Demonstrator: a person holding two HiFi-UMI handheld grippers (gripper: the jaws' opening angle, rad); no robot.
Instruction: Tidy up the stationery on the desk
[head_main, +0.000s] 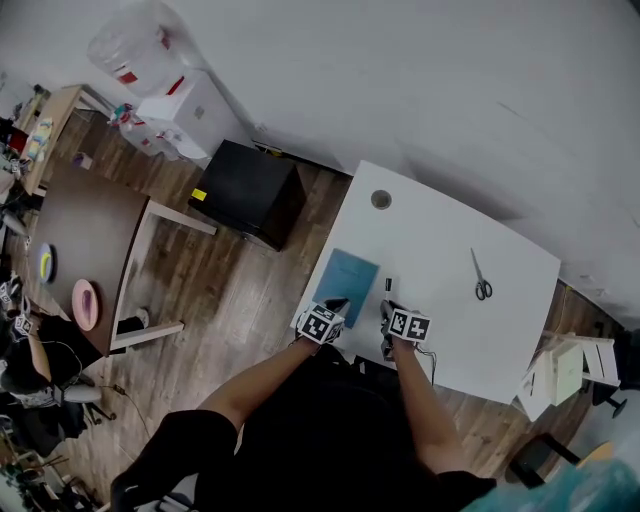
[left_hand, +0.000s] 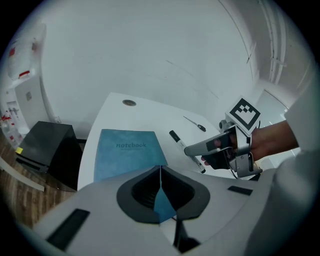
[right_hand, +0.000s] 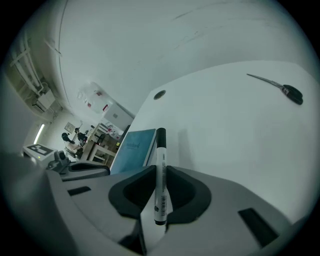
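Observation:
A blue notebook (head_main: 346, 283) lies at the near left of the white desk (head_main: 440, 240). My left gripper (head_main: 336, 304) is shut on its near corner, and blue cover (left_hand: 127, 152) shows between the jaws of the left gripper (left_hand: 160, 172). My right gripper (right_hand: 160, 172) is shut on a white marker with a black cap (right_hand: 160, 175), which points forward over the desk. From the left gripper view, the right gripper (left_hand: 220, 147) holds that marker (left_hand: 182, 146) just right of the notebook. Scissors (head_main: 481, 279) lie apart at the far right of the desk.
A round cable hole (head_main: 381, 199) sits in the desk's far left corner. A black cabinet (head_main: 250, 190) stands on the floor left of the desk, with a brown table (head_main: 90, 230) beyond it. White boxes (head_main: 565, 368) stand off the desk's right end.

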